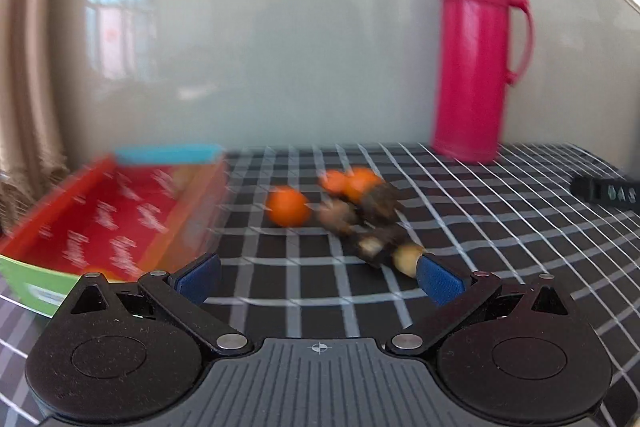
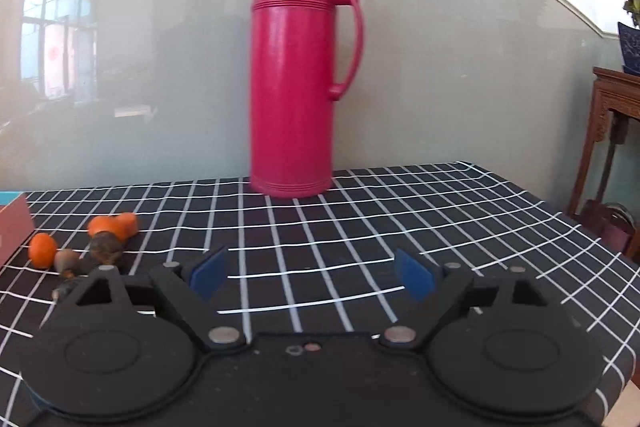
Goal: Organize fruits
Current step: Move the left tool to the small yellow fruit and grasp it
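Observation:
A heap of fruit lies on the checked tablecloth: one orange [image 1: 288, 206] apart on the left, two more oranges [image 1: 352, 181] behind, and dark brown fruits [image 1: 378, 205] with a pale-ended piece [image 1: 406, 257]. The left wrist view is motion-blurred. My left gripper [image 1: 318, 277] is open and empty, its right fingertip close to the pale-ended piece. A red open box [image 1: 116, 215] sits left of the fruit. My right gripper [image 2: 312, 273] is open and empty over bare cloth, with the same oranges [image 2: 114, 225] and dark fruits [image 2: 105, 247] to its left.
A tall pink thermos jug [image 2: 294, 75] stands at the back of the table against a glossy wall panel; it also shows in the left wrist view [image 1: 476, 59]. A black bar-shaped object [image 1: 604, 191] lies at the right. A wooden stand [image 2: 616, 131] is beyond the table's right edge.

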`<state>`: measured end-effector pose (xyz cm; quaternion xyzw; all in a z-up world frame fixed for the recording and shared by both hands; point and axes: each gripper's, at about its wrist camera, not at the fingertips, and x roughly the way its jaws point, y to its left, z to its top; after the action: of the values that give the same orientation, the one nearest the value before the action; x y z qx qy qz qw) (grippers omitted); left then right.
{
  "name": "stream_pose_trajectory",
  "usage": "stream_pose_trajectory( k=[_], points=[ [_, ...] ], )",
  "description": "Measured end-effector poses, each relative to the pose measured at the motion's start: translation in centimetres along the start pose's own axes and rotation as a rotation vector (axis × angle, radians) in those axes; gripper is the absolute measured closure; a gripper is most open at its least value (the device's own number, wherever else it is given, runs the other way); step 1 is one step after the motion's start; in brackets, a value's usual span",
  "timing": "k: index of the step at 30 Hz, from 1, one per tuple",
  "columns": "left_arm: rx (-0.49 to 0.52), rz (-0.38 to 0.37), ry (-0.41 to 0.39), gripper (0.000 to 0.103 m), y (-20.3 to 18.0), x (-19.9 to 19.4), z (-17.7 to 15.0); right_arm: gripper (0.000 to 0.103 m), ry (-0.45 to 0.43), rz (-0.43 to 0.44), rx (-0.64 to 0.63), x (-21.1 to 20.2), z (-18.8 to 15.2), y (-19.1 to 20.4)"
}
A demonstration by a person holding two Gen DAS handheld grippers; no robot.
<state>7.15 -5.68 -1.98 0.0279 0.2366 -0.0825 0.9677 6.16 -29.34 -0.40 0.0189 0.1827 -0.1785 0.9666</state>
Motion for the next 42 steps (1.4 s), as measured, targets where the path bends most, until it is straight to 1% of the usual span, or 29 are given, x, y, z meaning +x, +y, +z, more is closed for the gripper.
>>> stream_pose_trajectory(
  k=[2, 3, 5, 6, 7, 8, 9, 12, 17, 20, 23, 25, 31, 36, 38, 42],
  points=[
    [0.029, 0.001, 0.035, 0.001, -1.4, 1.0, -0.2, 0.014, -0.002, -0.013, 0.006, 0.1, 0.0, -0.9],
    [0.038, 0.003, 0.039, 0.002, -2.0, 1.3, -0.3, 0.014, -0.003, -0.02, 0.01, 0.1, 0.0, -1.3],
    [0.034, -0.012, 0.038, 0.018, -3.0, 1.7, -0.3, 0.014, -0.003, -0.035, 0.02, 0.2, 0.0, -2.1],
    [0.025, -0.02, 0.048, 0.031, -3.3, 2.0, -0.3, 0.014, -0.004, -0.043, 0.027, 0.3, 0.0, -2.5],
    [0.015, -0.027, 0.065, 0.039, -3.6, 2.4, -0.3, 0.014, -0.006, -0.052, 0.035, 0.4, 0.0, -2.9],
    [0.008, -0.035, 0.081, 0.041, -3.8, 2.9, -0.3, 0.014, -0.007, -0.059, 0.041, 0.4, -0.1, -3.3],
    [0.001, -0.039, 0.09, 0.042, -4.1, 3.2, -0.4, 0.014, -0.006, -0.066, 0.049, 0.5, 0.0, -3.6],
    [0.007, -0.039, 0.093, 0.043, -4.8, 3.9, -0.3, 0.014, -0.006, -0.081, 0.063, 0.8, -0.1, -4.5],
    [-0.003, -0.04, 0.099, 0.043, -5.4, 4.9, 0.1, 0.014, -0.008, -0.108, 0.051, 1.3, -0.2, -5.4],
    [-0.001, -0.04, 0.1, 0.044, -5.7, 5.4, 0.3, 0.014, -0.008, -0.142, 0.05, 1.7, -0.2, -6.2],
    [0.001, -0.042, 0.106, 0.049, -6.1, 5.8, 0.4, 0.014, 0.0, -0.164, 0.081, 2.1, -0.3, -7.6],
    [0.0, -0.039, 0.116, 0.056, -6.3, 6.3, 0.6, 0.014, 0.003, -0.174, 0.087, 2.2, -0.4, -8.1],
    [-0.018, -0.041, 0.14, 0.059, -6.5, 7.3, 0.8, 0.014, 0.006, -0.183, 0.078, 2.4, -0.6, -8.6],
    [-0.024, -0.049, 0.141, 0.062, -6.6, 7.9, 0.9, 0.014, 0.007, -0.18, 0.072, 2.4, -0.7, -8.5],
    [-0.029, -0.046, 0.14, 0.077, -6.6, 8.1, 1.0, 0.014, 0.008, -0.179, 0.068, 2.4, -0.7, -8.5],
    [-0.04, -0.062, 0.136, 0.077, -6.6, 8.2, 1.0, 0.014, 0.012, -0.185, 0.068, 2.5, -0.8, -8.5]
  ],
)
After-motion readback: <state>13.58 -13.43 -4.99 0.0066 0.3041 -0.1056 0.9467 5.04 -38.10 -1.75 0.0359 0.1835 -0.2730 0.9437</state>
